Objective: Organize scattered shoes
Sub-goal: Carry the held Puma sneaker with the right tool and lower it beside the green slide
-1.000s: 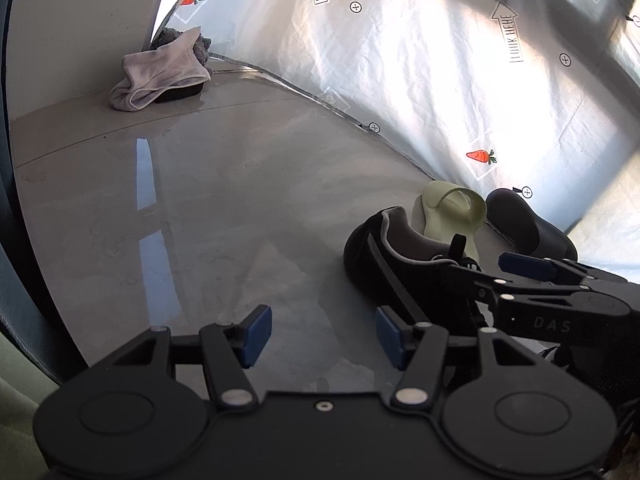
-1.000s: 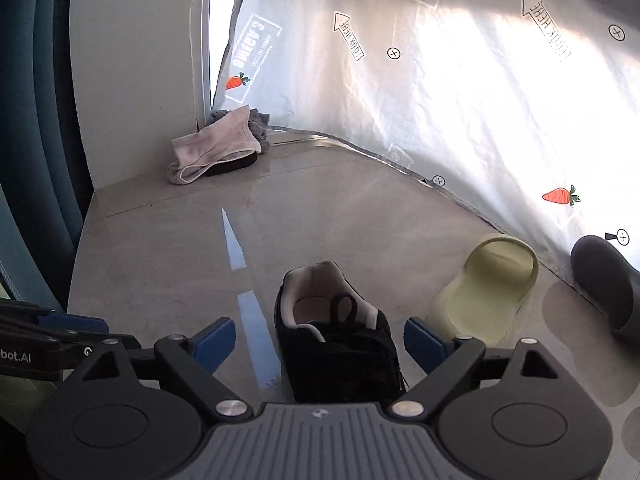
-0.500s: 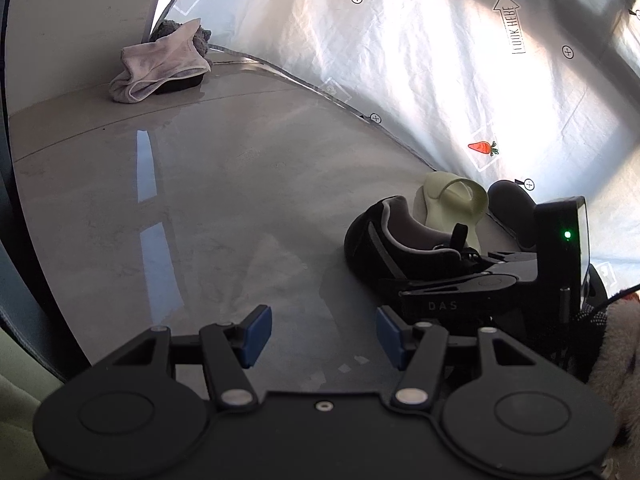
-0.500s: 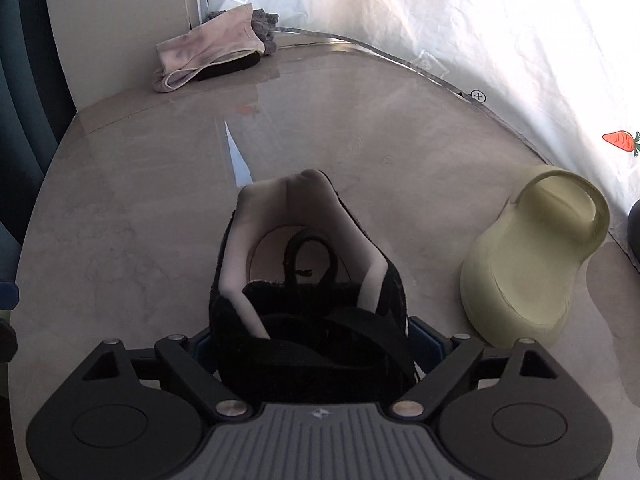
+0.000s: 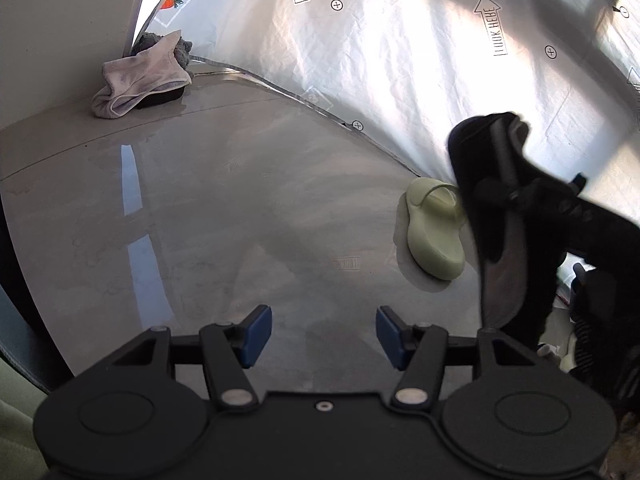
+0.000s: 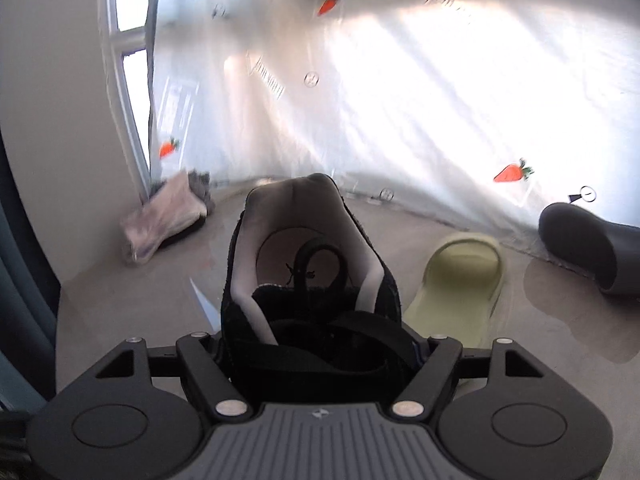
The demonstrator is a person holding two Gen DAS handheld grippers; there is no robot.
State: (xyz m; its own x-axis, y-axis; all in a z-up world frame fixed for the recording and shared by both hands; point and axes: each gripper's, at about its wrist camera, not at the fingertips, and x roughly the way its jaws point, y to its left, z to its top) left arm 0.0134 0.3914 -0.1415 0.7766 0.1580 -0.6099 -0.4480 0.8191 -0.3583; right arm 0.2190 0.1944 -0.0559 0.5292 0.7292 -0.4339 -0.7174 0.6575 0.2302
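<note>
Right gripper (image 6: 320, 354) tips down a bit, jaws closing, pinching black shoe (image 6: 312, 264), probably lifted off floor (image 5: 240, 208). Left gripper (image 5: 323, 337) low, jaws spread, holding nothing. Green slipper (image 6: 460, 280) just beside. Wide bare floor left; curtain (image 5: 400, 60) edge behind.

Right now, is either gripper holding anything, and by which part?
The right gripper, jaws closing, holds the black sneaker by its front end, heel outward and off the floor. The left gripper is open on nothing.
</note>
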